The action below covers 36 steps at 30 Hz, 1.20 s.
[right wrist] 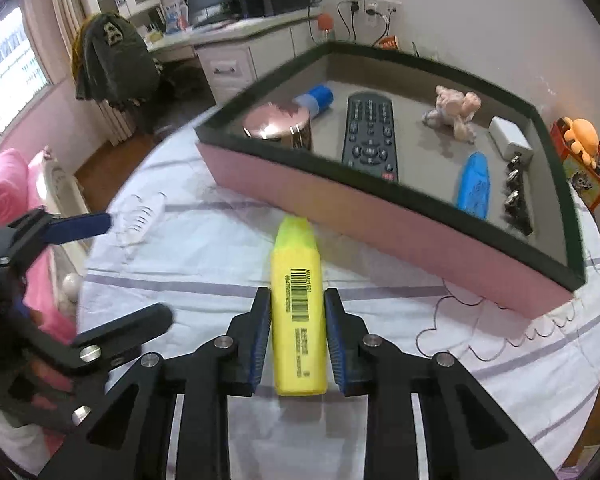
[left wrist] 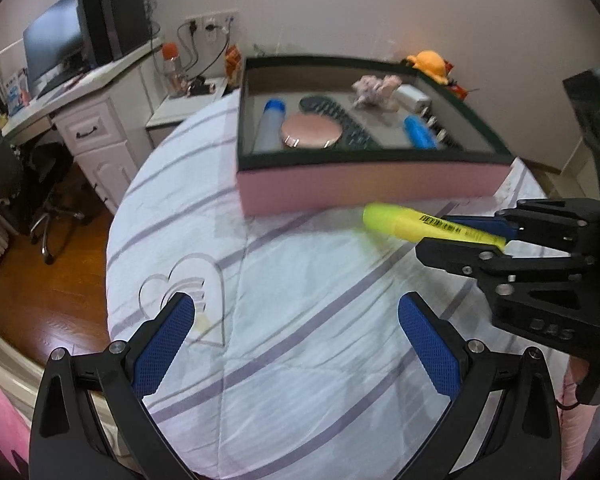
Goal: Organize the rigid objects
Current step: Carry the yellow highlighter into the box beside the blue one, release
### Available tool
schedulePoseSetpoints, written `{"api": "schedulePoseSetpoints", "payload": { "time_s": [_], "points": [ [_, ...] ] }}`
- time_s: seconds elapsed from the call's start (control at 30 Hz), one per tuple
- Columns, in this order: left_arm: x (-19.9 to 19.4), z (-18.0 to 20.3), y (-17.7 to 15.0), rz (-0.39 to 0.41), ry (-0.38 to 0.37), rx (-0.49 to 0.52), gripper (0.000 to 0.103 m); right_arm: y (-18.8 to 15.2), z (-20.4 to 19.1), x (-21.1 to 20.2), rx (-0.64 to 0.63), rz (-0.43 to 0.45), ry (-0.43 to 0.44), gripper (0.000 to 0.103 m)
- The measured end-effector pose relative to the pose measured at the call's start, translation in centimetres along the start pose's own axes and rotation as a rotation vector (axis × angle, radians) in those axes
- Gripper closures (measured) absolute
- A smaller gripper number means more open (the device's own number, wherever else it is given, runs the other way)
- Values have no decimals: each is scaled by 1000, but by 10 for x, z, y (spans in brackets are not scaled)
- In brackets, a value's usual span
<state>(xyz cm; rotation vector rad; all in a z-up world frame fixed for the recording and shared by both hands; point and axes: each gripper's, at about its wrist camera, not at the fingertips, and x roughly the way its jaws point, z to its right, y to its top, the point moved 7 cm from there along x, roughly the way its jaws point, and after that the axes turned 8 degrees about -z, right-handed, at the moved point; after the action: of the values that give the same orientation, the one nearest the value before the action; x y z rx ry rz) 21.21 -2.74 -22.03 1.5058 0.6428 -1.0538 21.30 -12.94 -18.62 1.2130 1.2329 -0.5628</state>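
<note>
Highlighter (right wrist: 298, 312) clamped in right hand-held gripper (right wrist: 298, 312); pink box (right wrist: 380, 216) wall just ahead.

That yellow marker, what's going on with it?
The right tongs are shut on the yellow highlighter, holding it over the striped sheet just in front of the pink box. The box already holds a remote, a blue highlighter and a round pink tin. The left tongs are open and hold nothing.
</note>
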Motion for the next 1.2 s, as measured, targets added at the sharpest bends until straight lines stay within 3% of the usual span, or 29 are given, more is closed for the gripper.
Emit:
{"api": "schedulePoseSetpoints", "payload": {
  "time_s": [0.2, 0.57, 0.73, 0.97, 1.1, 1.2],
  "points": [
    [-14, 6, 22, 62, -7, 13, 0, 23, 10, -51, 36, 112, 52, 76],
    [-11, -6, 37, 78, -18, 0, 0, 55, 43, -78, 79, 170, 21, 76],
    [-3, -12, 40, 71, -18, -11, 0, 78, 64, -65, 96, 164, -26, 76],
    [7, -19, 44, 55, -10, -16, 0, 107, 91, -13, 104, 86, -91, 76],
    [12, -21, 44, 45, -7, -15, 0, 112, 101, 10, 100, 50, -157, 76],
    [15, -22, 43, 37, -8, -11, 0, 107, 102, 15, 103, 37, -156, 76]
  ]
}}
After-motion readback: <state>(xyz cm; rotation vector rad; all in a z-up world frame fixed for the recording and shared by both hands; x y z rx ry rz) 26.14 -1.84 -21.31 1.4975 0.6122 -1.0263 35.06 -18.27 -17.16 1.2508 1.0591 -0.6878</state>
